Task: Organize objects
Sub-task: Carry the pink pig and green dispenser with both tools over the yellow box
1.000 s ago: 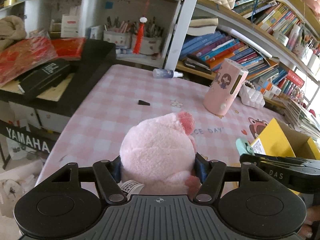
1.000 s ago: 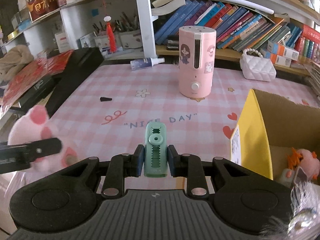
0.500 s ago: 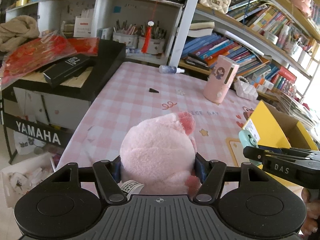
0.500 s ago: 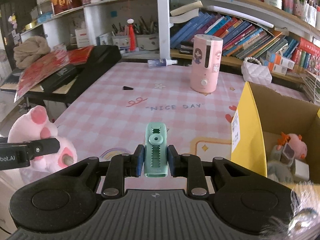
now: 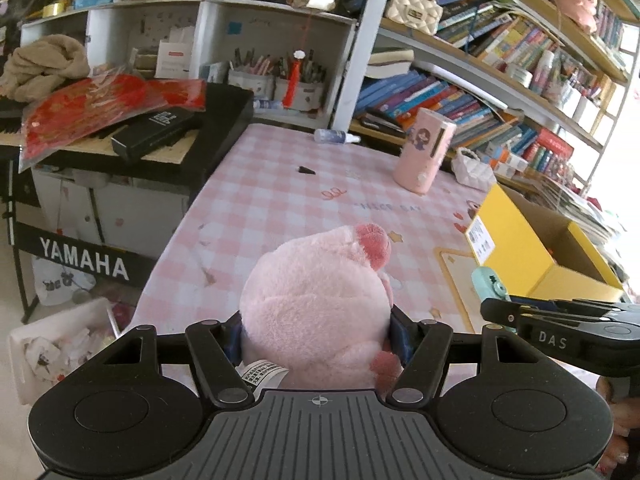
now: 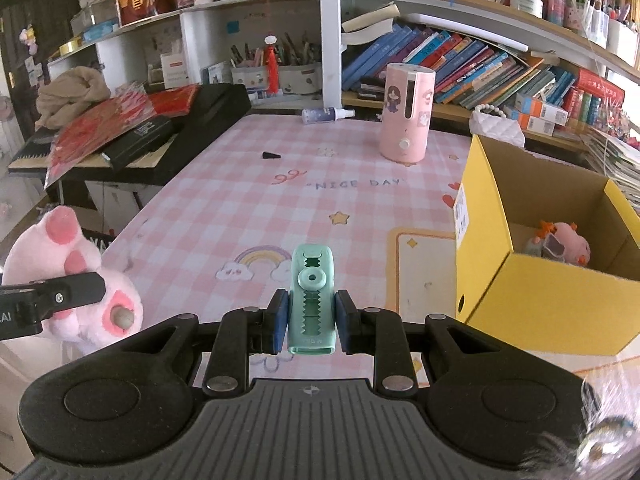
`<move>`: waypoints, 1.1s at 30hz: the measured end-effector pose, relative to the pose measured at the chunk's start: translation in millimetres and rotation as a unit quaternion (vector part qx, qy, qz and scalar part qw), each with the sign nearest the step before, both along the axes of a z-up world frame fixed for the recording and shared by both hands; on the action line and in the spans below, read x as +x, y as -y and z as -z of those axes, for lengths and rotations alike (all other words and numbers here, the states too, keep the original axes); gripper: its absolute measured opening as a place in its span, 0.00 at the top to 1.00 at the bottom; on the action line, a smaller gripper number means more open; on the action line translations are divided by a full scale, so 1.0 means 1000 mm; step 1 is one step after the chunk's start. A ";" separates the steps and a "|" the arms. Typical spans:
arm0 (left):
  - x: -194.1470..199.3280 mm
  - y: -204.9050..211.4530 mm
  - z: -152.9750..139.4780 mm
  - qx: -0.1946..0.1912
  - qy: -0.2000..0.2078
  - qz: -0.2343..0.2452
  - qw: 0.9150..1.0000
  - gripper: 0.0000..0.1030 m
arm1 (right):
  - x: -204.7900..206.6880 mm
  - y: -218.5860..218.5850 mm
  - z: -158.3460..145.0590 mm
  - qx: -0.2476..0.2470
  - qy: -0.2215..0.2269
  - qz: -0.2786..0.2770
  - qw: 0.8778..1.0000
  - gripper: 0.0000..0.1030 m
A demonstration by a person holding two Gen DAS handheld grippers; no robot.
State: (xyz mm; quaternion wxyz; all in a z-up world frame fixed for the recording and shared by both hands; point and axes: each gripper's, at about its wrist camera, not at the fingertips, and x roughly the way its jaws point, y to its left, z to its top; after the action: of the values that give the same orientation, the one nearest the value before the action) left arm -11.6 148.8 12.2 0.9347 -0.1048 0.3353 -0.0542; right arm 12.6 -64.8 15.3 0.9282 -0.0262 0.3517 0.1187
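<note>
Left gripper [image 5: 318, 330] clamps the pink plush toy [image 5: 316, 312] low centre; right gripper [image 6: 311, 320] pinches the mint-green clip [image 6: 311, 300]. I have drawn both back from the table [image 6: 280, 200]; the yellow box [image 6: 520, 292] sits right, likely next.

Fluffy pink plush toy [image 5: 316, 304], smooth mint plastic clip [image 6: 311, 300], matt yellow cardboard box [image 6: 536, 300].

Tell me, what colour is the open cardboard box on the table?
The open cardboard box is yellow outside and plain brown inside, clearest in the right wrist view.
</note>
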 end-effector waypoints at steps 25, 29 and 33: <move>-0.025 0.093 0.019 0.019 -0.032 0.195 0.980 0.36 | -0.093 0.090 0.022 0.022 -0.044 0.169 0.984 0.78; -0.025 0.112 0.020 0.019 -0.032 0.225 0.974 0.36 | -0.104 0.106 0.022 0.022 -0.043 0.200 0.979 0.78; -0.023 0.131 0.019 0.022 -0.030 0.253 0.967 0.36 | -0.113 0.123 0.022 0.023 -0.043 0.229 0.972 0.78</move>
State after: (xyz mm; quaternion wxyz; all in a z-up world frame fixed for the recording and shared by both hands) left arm -34.9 18.1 -7.2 0.8822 0.0023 0.3795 -0.2788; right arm -100.8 -188.0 -6.6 0.9149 0.0821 0.3853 -0.0883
